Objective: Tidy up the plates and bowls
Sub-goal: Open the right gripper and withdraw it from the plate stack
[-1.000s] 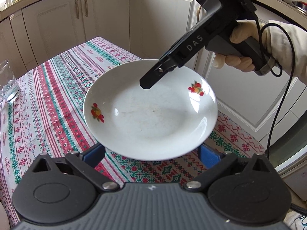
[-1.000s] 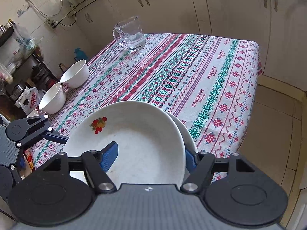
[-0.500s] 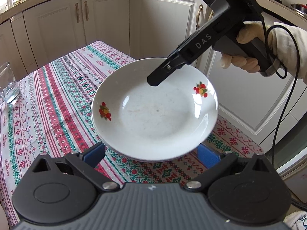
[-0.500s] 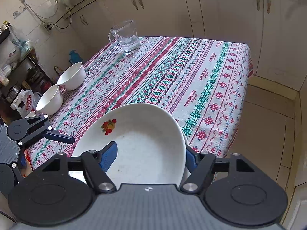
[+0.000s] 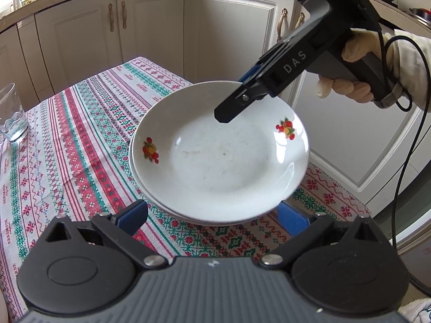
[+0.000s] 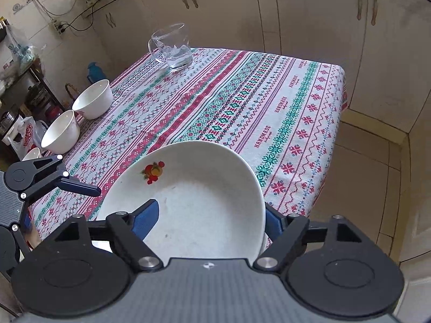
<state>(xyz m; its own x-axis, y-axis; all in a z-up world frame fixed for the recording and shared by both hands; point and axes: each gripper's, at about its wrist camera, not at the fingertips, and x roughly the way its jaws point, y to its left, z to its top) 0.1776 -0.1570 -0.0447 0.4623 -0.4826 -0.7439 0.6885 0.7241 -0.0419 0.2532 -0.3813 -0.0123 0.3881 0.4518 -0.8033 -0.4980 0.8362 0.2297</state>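
Opening, the right tool [image 6: 207, 219] is let off the top plate [image 5: 229, 158], now nested on the lower plate [image 5: 140, 180]. The left tool [image 5: 212, 215] is kept wide beside the stack, holding nothing.

We find the broad middle of the tablecloth [image 6: 229, 102] bare and open to a pass, with the glass mug [image 6: 172, 47] at its far end and two white bowls [image 6: 78, 118] along its left edge. At the near corner the stacked plates [image 5: 221, 156] fill the room. The right gripper [image 6: 207, 218], jaws opening astride the top plate's rim, and the left gripper [image 5: 215, 215] crowd them from two sides.
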